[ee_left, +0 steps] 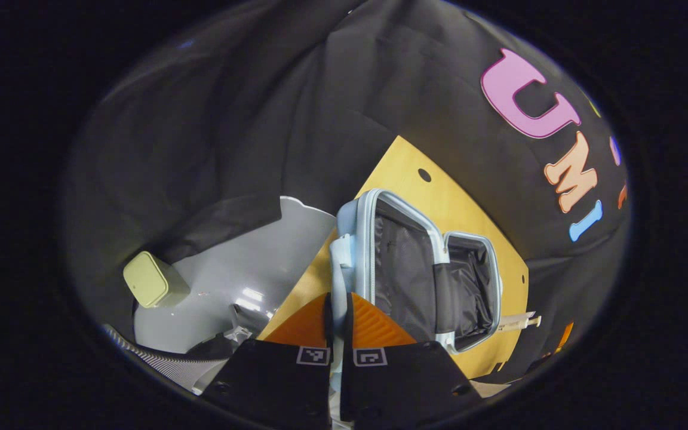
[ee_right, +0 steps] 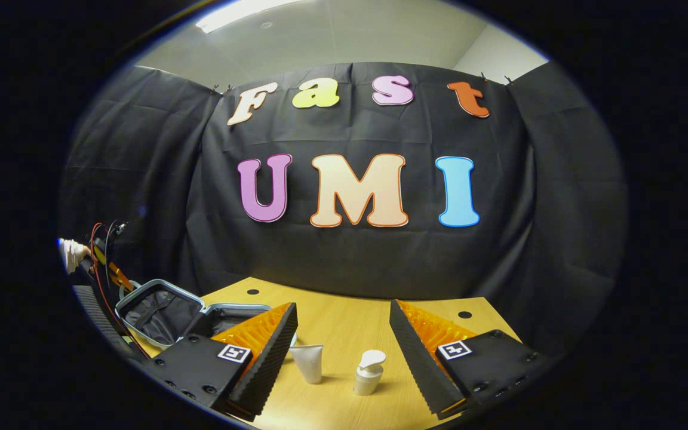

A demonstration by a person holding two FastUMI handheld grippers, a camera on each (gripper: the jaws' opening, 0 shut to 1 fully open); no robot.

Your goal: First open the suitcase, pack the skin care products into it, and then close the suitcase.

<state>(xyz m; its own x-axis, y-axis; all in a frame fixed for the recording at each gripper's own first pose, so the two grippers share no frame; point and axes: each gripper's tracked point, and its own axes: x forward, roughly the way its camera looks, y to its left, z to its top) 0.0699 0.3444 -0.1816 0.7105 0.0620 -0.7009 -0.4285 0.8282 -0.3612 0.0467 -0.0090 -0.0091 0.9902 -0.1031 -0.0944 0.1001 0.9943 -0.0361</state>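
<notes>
A light blue suitcase (ee_left: 344, 251) lies open on the wooden table (ee_left: 445, 203), its dark mesh lining showing in both halves. My left gripper (ee_left: 338, 298) is shut on the blue edge of the nearer half. In the right gripper view the open suitcase (ee_right: 168, 285) sits at the far left. My right gripper (ee_right: 341, 307) hangs open above the table (ee_right: 344, 322). Beyond its fingers stand a white tube (ee_right: 308, 362) and a white pump bottle (ee_right: 369, 371), untouched. A hand (ee_right: 72, 254) holding the other gripper shows at the left edge.
A pale green bin (ee_left: 147, 279) stands on the grey floor (ee_left: 242, 263) beside the table. A cream-coloured slim item (ee_left: 518, 323) lies on the table just past the suitcase. A striped sleeve (ee_left: 159, 364) shows low left. Black cloth walls close the table on the far sides.
</notes>
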